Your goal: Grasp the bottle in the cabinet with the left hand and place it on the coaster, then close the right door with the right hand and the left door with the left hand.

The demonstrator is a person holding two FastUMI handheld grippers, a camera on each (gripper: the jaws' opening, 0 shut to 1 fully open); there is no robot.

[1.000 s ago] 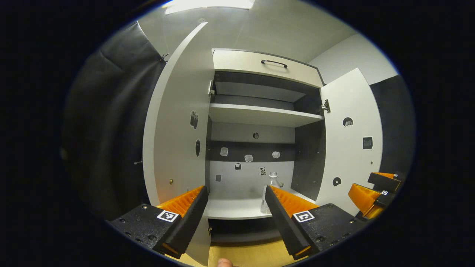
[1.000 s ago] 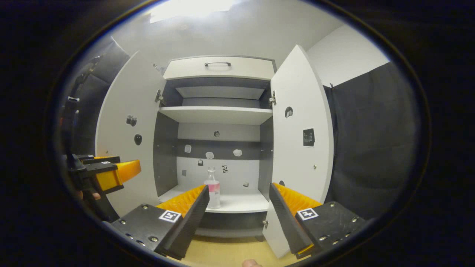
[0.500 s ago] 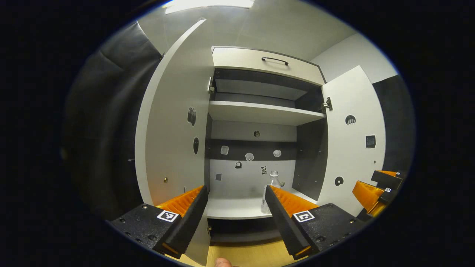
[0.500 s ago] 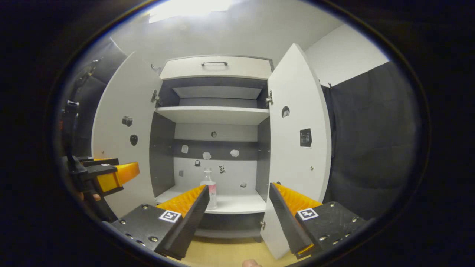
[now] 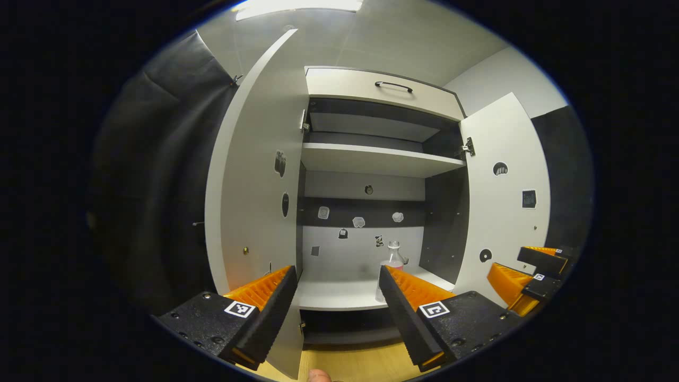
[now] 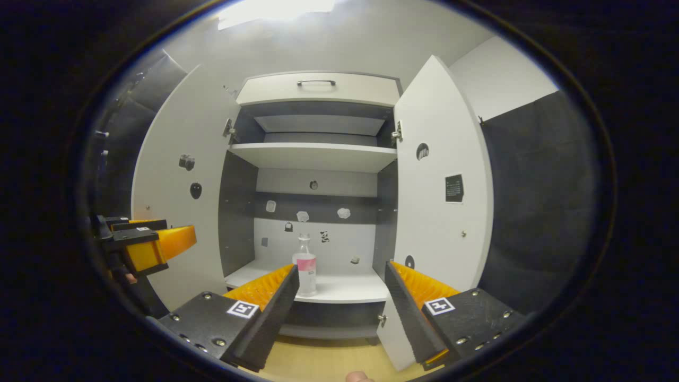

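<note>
Nearest the camera, the left gripper [image 5: 335, 276] was held wide open and empty, its fingers pointed into the cabinet [image 5: 379, 159]. The right gripper [image 6: 339, 276] was likewise spread wide with nothing between its fingers. Beyond them, both doors were seen swung open. Farther in, the bottle [image 6: 305, 265] was seen standing upright on the lower shelf [image 6: 345, 291], untouched, lying ahead of the left gripper and just off its right-hand finger; a forward reach with a slight rightward shift was judged necessary.
</note>
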